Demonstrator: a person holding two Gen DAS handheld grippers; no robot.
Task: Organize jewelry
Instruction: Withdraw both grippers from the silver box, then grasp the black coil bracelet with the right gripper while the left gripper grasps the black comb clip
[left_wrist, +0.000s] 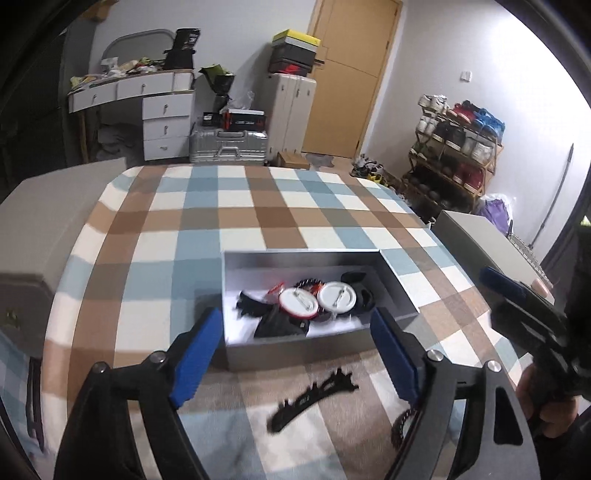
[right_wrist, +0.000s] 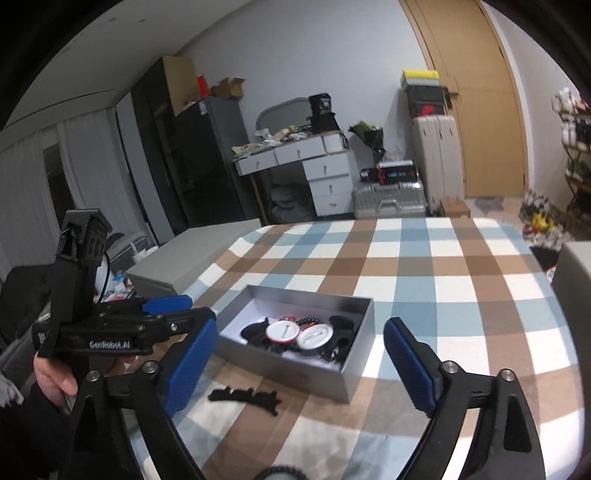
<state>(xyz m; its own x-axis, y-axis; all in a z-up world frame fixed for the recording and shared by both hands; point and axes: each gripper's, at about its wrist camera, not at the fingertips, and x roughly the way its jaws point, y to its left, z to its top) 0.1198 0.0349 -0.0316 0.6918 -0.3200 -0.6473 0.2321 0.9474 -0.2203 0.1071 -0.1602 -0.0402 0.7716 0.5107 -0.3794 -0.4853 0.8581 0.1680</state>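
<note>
An open silver box (left_wrist: 295, 354) (right_wrist: 295, 373) stands on the checked tablecloth (left_wrist: 258, 218). Inside lie two round white badges (left_wrist: 299, 303) (right_wrist: 284, 330) with red rims among black accessories. A black toothed hair clip (left_wrist: 314, 402) (right_wrist: 245, 397) lies on the cloth just before the box. A dark beaded bracelet (left_wrist: 400, 424) lies near it, half behind a finger. My left gripper (left_wrist: 295, 319) is open above the box's near wall, nothing between its pads. My right gripper (right_wrist: 301, 325) is also open and empty, aimed at the box from the right; it shows at the edge of the left wrist view (left_wrist: 517, 295).
A grey box lid (left_wrist: 48, 229) lies off the table's left side and another grey box (left_wrist: 480, 240) at the right edge. Beyond the table stand a white desk (left_wrist: 147, 107), suitcases (left_wrist: 229, 146), a shoe rack (left_wrist: 454, 155) and a wooden door (left_wrist: 351, 74).
</note>
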